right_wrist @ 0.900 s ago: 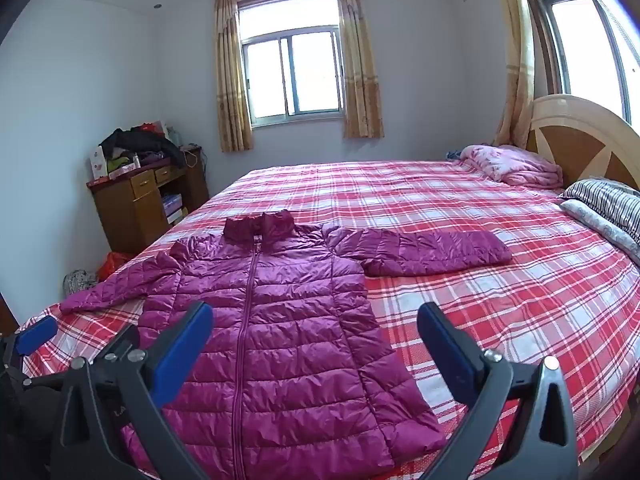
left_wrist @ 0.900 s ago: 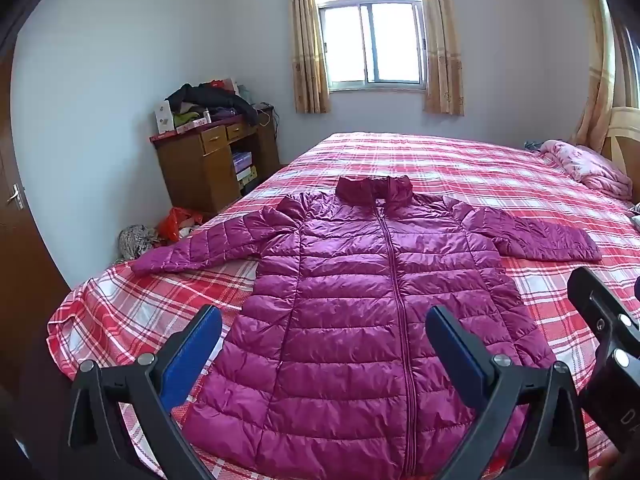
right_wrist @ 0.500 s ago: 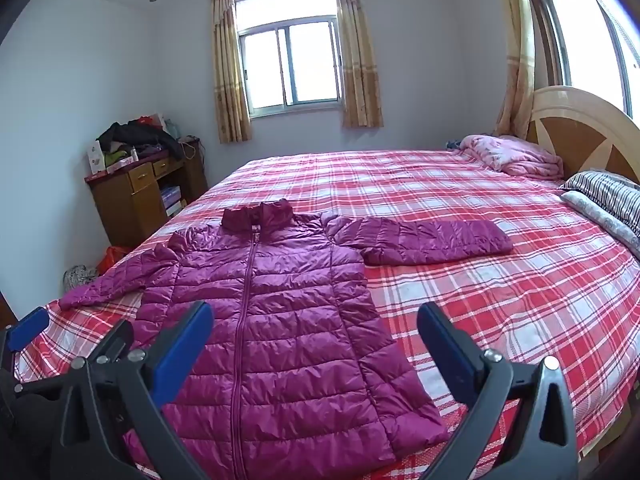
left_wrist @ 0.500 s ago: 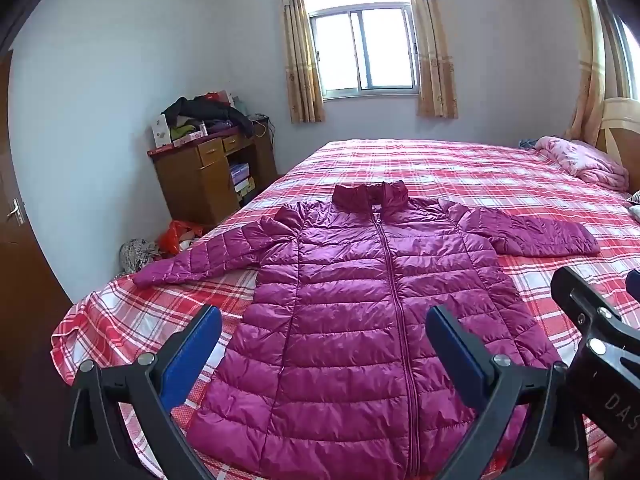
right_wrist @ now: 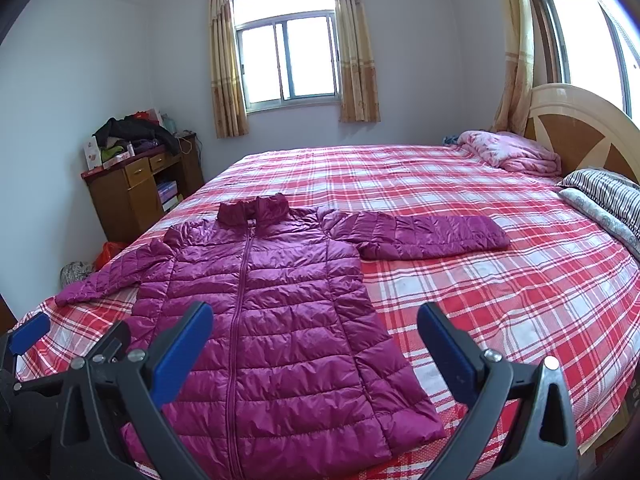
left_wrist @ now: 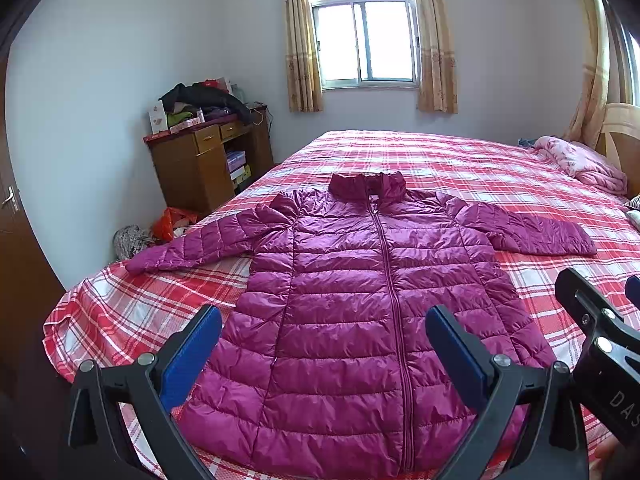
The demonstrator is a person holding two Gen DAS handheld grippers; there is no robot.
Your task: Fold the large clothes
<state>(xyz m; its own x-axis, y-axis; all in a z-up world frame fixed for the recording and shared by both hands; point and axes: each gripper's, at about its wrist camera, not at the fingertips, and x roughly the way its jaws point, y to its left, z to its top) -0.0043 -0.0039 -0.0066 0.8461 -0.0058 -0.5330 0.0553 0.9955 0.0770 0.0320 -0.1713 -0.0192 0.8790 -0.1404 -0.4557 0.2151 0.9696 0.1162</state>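
One magenta quilted jacket (left_wrist: 360, 300) lies flat on the bed (left_wrist: 460, 168), front up and zipped, its collar toward the far window and its hem at the near edge. Its two sleeves are spread out, one to the left reaching the bed's left edge, one to the right lying across the red-and-white checked cover.

Two claws hang above the near end of the bed, both tilted downward. The left claw (left_wrist: 322, 350) is released, its two blue pads wide apart above the jacket's lower half, nothing between them. The right claw (right_wrist: 314, 346) is likewise released, its two blue pads spread over the jacket's right hem and the bare cover beside it, touching neither.

At the far right of the bed one folded pink blanket (right_wrist: 512, 152) rests by the headboard (right_wrist: 580, 120), with two pillows (right_wrist: 600, 196) nearer along the right edge. One wooden cabinet (left_wrist: 200, 160) stands against the left wall, with clothes and boxes piled on top. Two curtained windows are visible, one on the far wall and one on the right.
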